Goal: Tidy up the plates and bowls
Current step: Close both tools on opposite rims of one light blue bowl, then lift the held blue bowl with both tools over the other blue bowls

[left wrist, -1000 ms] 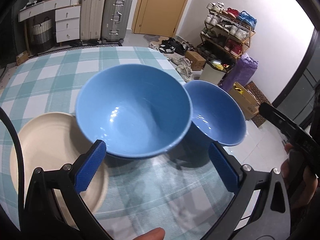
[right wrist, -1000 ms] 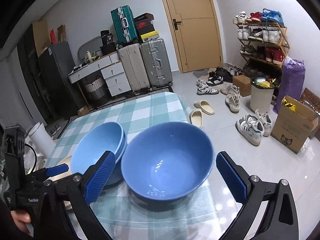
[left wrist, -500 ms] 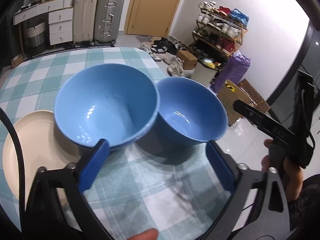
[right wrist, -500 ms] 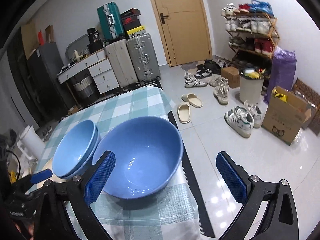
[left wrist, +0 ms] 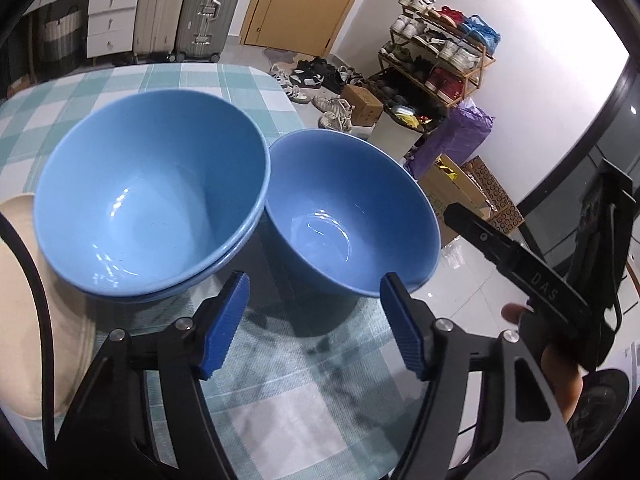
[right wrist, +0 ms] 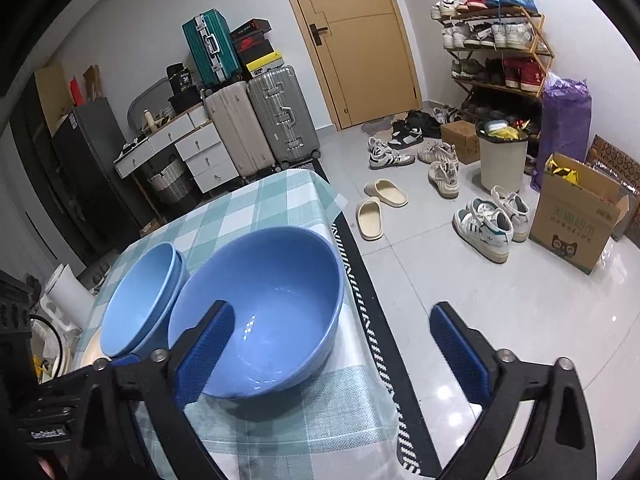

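Two nested blue bowls stand on the checked tablecloth, partly over a cream plate. A single blue bowl stands just right of them near the table's right edge. My left gripper is open and empty, just in front of the single bowl. In the right wrist view the single bowl sits ahead and left of my open, empty right gripper, whose left finger overlaps the bowl's near rim. The nested bowls are further left there.
The table's right edge drops to a tiled floor with shoes, slippers and a cardboard box. Suitcases, drawers and a door stand at the back. The right gripper's body shows at the right of the left wrist view.
The left gripper has shifted right, from in front of the nested bowls to the single bowl, and its jaws have narrowed. The right gripper drew back and right, off the single bowl.
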Demonstrator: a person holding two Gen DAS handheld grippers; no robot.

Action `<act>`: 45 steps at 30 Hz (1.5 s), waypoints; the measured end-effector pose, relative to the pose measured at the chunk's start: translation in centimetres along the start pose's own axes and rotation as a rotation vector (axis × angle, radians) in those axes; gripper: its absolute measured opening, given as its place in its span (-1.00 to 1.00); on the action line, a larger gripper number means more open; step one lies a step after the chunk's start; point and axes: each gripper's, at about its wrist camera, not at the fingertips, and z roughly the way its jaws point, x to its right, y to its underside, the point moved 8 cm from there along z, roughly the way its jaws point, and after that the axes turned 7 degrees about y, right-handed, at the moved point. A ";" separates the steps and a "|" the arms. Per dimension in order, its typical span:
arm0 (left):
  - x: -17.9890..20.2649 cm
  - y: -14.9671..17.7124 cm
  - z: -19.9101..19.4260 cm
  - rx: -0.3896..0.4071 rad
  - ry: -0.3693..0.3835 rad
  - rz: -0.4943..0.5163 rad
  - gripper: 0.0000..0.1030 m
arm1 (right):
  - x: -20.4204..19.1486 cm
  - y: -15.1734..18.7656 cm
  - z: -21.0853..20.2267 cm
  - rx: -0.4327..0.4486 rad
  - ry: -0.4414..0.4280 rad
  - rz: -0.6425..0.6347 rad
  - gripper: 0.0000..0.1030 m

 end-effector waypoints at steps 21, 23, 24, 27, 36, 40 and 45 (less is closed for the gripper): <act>-1.2 -1.8 5.2 0.011 -0.055 -0.002 -0.22 | -0.7 1.7 4.0 -0.034 0.023 -0.013 -0.23; -1.0 -1.8 5.5 0.014 -0.048 0.000 -0.28 | -0.6 1.8 4.3 -0.030 0.026 -0.014 -0.31; -1.0 -1.9 5.5 0.016 -0.047 0.003 -0.30 | -0.6 1.8 4.4 -0.029 0.024 -0.015 -0.34; -0.9 -2.0 5.7 0.016 -0.049 0.010 -0.35 | -0.9 1.9 4.6 -0.026 -0.003 -0.012 -0.47; -0.7 -2.1 5.8 0.016 -0.067 0.038 -0.37 | -1.4 1.8 4.8 -0.015 0.000 -0.025 -0.59; -0.5 -2.0 5.9 0.013 -0.068 0.044 -0.37 | -1.5 1.9 4.8 -0.015 0.003 -0.027 -0.59; -0.3 -1.7 6.0 0.008 -0.064 0.048 -0.37 | -1.3 1.8 4.6 -0.007 0.008 -0.032 -0.59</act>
